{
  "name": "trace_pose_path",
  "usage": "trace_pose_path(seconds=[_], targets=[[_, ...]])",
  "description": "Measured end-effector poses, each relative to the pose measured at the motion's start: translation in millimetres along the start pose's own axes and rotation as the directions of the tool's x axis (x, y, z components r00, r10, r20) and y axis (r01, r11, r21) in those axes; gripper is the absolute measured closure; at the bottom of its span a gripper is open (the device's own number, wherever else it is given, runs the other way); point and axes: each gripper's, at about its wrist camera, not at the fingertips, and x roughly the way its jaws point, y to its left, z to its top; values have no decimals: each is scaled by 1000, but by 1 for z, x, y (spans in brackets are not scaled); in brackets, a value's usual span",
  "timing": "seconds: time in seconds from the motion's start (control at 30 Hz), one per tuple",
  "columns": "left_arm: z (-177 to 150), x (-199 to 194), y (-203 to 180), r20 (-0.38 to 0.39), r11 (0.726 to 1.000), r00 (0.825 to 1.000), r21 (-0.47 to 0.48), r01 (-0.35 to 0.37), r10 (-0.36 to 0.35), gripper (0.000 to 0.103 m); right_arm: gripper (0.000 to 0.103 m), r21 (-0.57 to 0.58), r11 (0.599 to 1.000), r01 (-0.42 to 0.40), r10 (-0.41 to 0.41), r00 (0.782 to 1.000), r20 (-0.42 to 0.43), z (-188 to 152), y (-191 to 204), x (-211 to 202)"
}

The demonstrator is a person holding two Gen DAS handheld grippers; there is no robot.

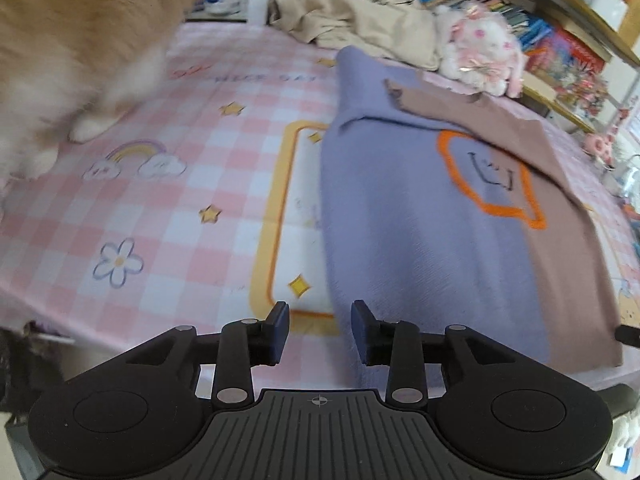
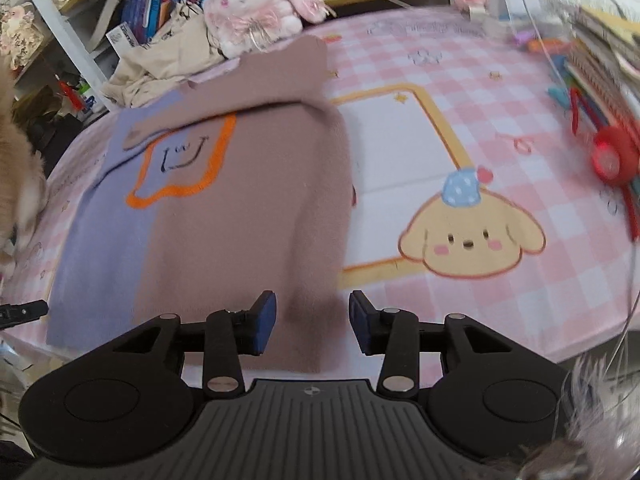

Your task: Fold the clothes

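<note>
A two-tone sweater, purple (image 1: 404,216) and brown (image 2: 240,208), with an orange-outlined face patch (image 1: 486,172), lies flat on the pink checked cloth, both sleeves folded in across the body. My left gripper (image 1: 320,334) is open and empty, hovering over the sweater's near left hem corner. My right gripper (image 2: 312,326) is open and empty, just above the brown near hem at the right side. The left gripper's tip shows at the left edge of the right wrist view (image 2: 24,310).
A tan furry cat (image 1: 76,40) stands on the cloth at the left. A beige garment heap (image 1: 352,20) and a pink plush bunny (image 2: 252,0) lie at the far side before bookshelves (image 1: 560,40). Books, pens and a red round object (image 2: 614,156) crowd the right.
</note>
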Motion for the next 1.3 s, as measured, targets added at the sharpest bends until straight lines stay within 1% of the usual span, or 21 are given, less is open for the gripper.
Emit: trace_pose_path(seconds=[0.13, 0.17, 0.2, 0.23, 0.27, 0.3, 0.37, 0.47, 0.53, 0.6, 0.63, 0.7, 0.73, 0.77, 0.83, 0.97, 1.07, 1.2, 1.23, 1.27, 1.3], targets=[[-7, 3, 1, -2, 999, 1000, -23, -26, 26, 69, 68, -49, 999, 4, -4, 1000, -7, -3, 5, 3], [-7, 4, -1, 3, 999, 1000, -23, -28, 28, 69, 73, -65, 998, 17, -18, 1000, -4, -3, 8, 4], [-7, 5, -2, 7, 999, 1000, -21, -26, 26, 70, 85, -80, 996, 32, -32, 999, 1, -3, 10, 5], [-6, 6, -4, 6, 1000, 1000, -11, -21, 21, 71, 90, -95, 995, 43, -43, 999, 7, -4, 12, 6], [-6, 7, -7, 5, 1000, 1000, -1, -16, 16, 76, 92, -110, 992, 54, -53, 999, 13, -4, 15, 7], [-4, 9, -10, 0, 1000, 1000, 16, -11, 11, 93, 93, -123, 990, 64, -63, 998, 19, -4, 17, 8], [-2, 7, -19, 0, 999, 1000, 34, 2, -2, 100, 94, -143, 987, 69, -64, 997, 42, -4, 22, 5], [0, 1, -34, 18, 997, 1000, 75, 7, -9, 100, 94, -160, 987, -23, 39, 995, 93, 0, 27, -8], [1, -2, -42, 27, 994, 999, 106, 18, -21, 98, 94, -151, 985, -80, 94, 992, 87, 4, 27, -9], [1, 0, -43, 10, 995, 1000, 103, 19, -20, 94, 93, -124, 989, -82, 90, 994, 55, 7, 24, -4], [1, 4, -39, -10, 996, 1000, 85, 15, -14, 93, 89, -101, 992, -77, 82, 996, 38, 8, 22, 0], [0, 7, -28, -43, 999, 999, 23, 32, -31, 81, 81, -53, 996, -68, 69, 998, 13, 7, 16, 4], [-1, 8, -21, -55, 999, 997, -7, 48, -49, 80, 76, -29, 998, -62, 62, 998, 2, 6, 12, 5], [-1, 8, -21, -55, 999, 997, -14, 53, -53, 77, 75, -5, 998, -57, 57, 998, -8, 6, 8, 6], [-2, 9, -20, -54, 998, 997, -28, 62, -63, 74, 75, 37, 997, -73, 74, 997, -20, 5, 1, 7], [-3, 10, -17, -52, 995, 995, -56, 80, -82, 71, 66, 97, 986, -133, 137, 990, -35, 6, -6, 9], [-4, 11, -16, -50, 993, 994, -77, 93, -97, 71, 67, 116, 980, -159, 165, 985, -45, 7, -7, 10], [-5, 13, -13, -47, 988, 992, -104, 111, -116, 75, 88, 127, 978, -165, 173, 983, -59, 8, -11, 8], [-4, 13, -12, -47, 987, 992, -112, 113, -119, 79, 91, 130, 977, -166, 175, 983, -63, 8, -12, 7], [-5, 13, -10, -54, 987, 992, -117, 109, -116, 95, 92, 133, 977, -167, 177, 982, -66, 8, -13, 7], [-5, 13, -8, -62, 987, 992, -122, 106, -114, 99, 92, 136, 976, -169, 179, 981, -70, 8, -14, 6]])
